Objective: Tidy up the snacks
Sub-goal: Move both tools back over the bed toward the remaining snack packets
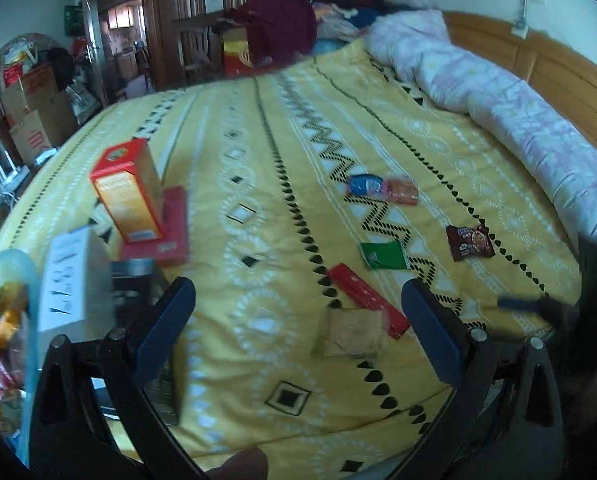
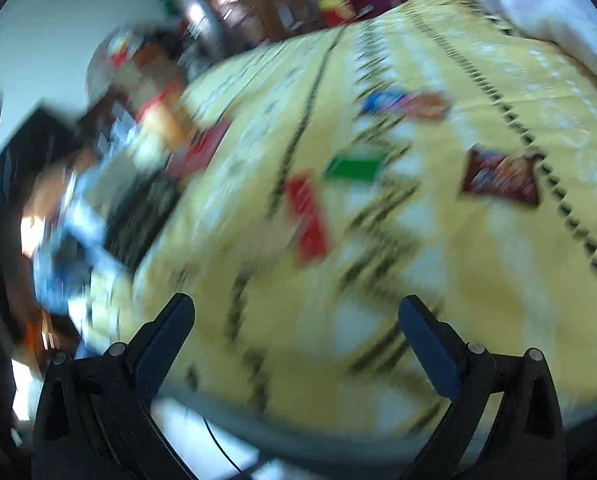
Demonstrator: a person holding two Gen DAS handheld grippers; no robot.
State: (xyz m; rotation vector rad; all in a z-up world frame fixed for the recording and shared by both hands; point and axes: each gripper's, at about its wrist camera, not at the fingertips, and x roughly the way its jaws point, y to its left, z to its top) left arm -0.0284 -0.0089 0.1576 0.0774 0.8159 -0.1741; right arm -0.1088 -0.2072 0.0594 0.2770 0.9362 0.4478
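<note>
Snacks lie scattered on a yellow patterned bedspread. An orange box stands on a flat red box at the left. A tan packet and a long red packet lie just ahead of my open, empty left gripper. Farther on are a green packet, a brown cookie packet, a blue packet and a pink-orange packet. The right wrist view is blurred; my right gripper is open and empty above the bed's near edge, with the red packet, green packet and brown packet ahead.
A white labelled box and a bag of snacks sit at the bed's left edge. A folded pink quilt lies along the wooden headboard. Clothes pile at the far end; cardboard boxes stand on the floor at left.
</note>
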